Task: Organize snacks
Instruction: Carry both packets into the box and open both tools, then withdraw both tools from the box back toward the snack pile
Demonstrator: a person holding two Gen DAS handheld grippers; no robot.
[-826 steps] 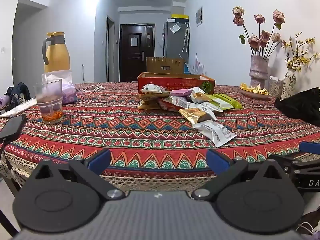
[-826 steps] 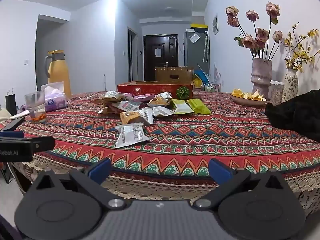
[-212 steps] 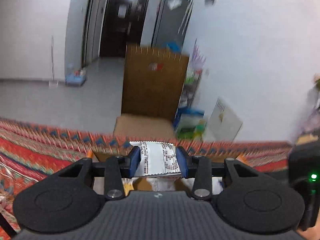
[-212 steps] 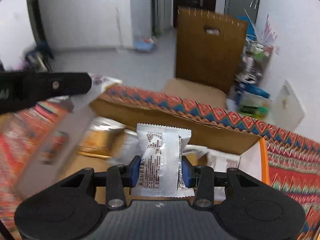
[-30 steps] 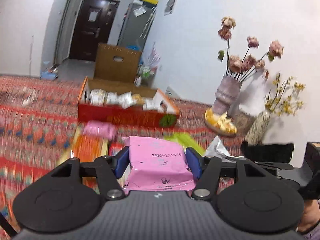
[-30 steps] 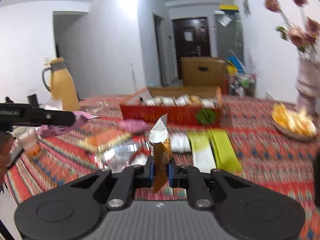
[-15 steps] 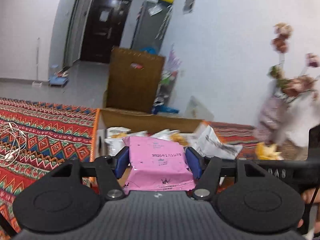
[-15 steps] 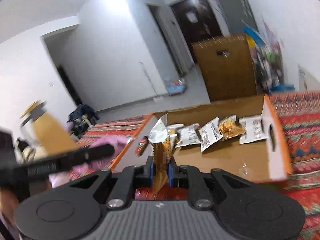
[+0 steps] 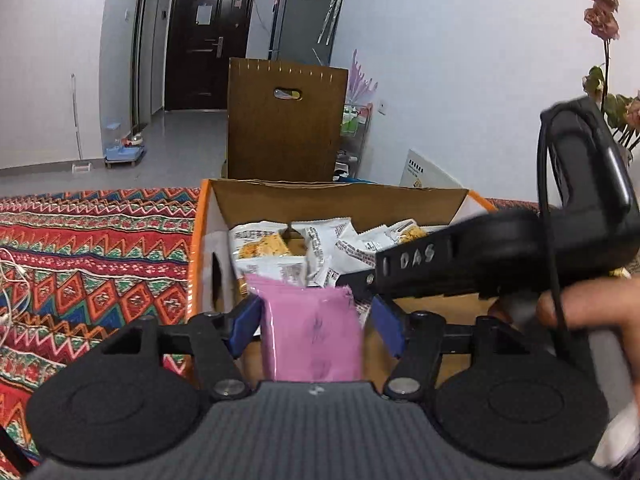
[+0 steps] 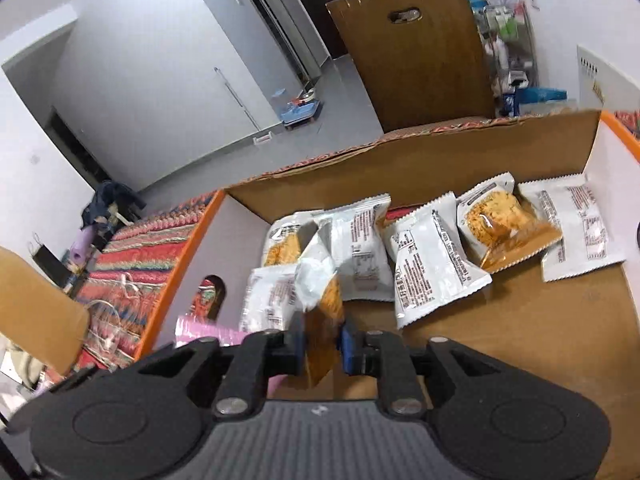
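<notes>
My left gripper [image 9: 316,316] hangs over the near left part of the cardboard box [image 9: 340,190]. Its jaws are opening. A blurred pink packet [image 9: 312,336] sits between them, with a gap beside the right pad. My right gripper [image 10: 322,340] is over the same box [image 10: 400,148], and its jaws are opening too. A blurred orange-and-silver packet [image 10: 320,320] hangs loose between its pads. Several white and orange snack packets [image 10: 432,256] lie along the box's far wall. The pink packet [image 10: 208,334] shows at lower left in the right wrist view.
The right gripper's black housing [image 9: 500,252] and a hand [image 9: 592,304] cross the box's right half. The patterned tablecloth [image 9: 100,260] carries a white cable [image 9: 12,280]. A brown chair back [image 9: 286,120] rises behind the box. A blurred yellow jug [image 10: 36,308] stands at left.
Both grippers have travelled forward from the table's middle to above the box. Their jaws have parted from the pink packet and the orange packet, which now look blurred and loose.
</notes>
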